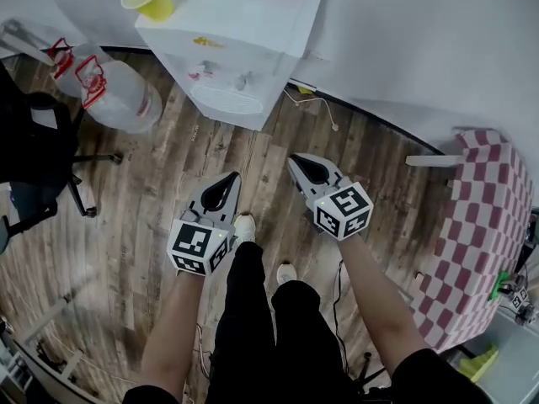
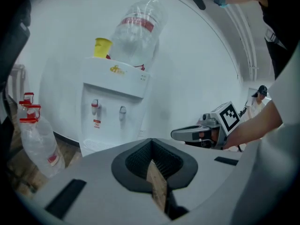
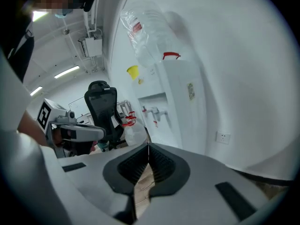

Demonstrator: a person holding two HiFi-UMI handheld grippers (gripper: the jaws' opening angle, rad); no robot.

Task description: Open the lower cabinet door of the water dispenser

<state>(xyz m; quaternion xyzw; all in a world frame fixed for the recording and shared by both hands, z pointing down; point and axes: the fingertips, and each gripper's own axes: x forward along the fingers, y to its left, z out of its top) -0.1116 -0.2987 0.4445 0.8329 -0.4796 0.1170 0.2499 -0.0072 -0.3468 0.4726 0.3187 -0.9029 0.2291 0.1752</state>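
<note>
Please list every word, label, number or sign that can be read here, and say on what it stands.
Nothing can be read.
Yellow logo on the water dispenser: blurred.
Red label on the inverted water bottle: blurred.
Sticker under the red tap: too small.
Side label on the water dispenser: too small.

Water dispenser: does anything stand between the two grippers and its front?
Nothing visible does. Only bare wooden floor lies between the left gripper, the right gripper and the white water dispenser. The clear plastic jugs with red handles sit beside it, outside that path.
</note>
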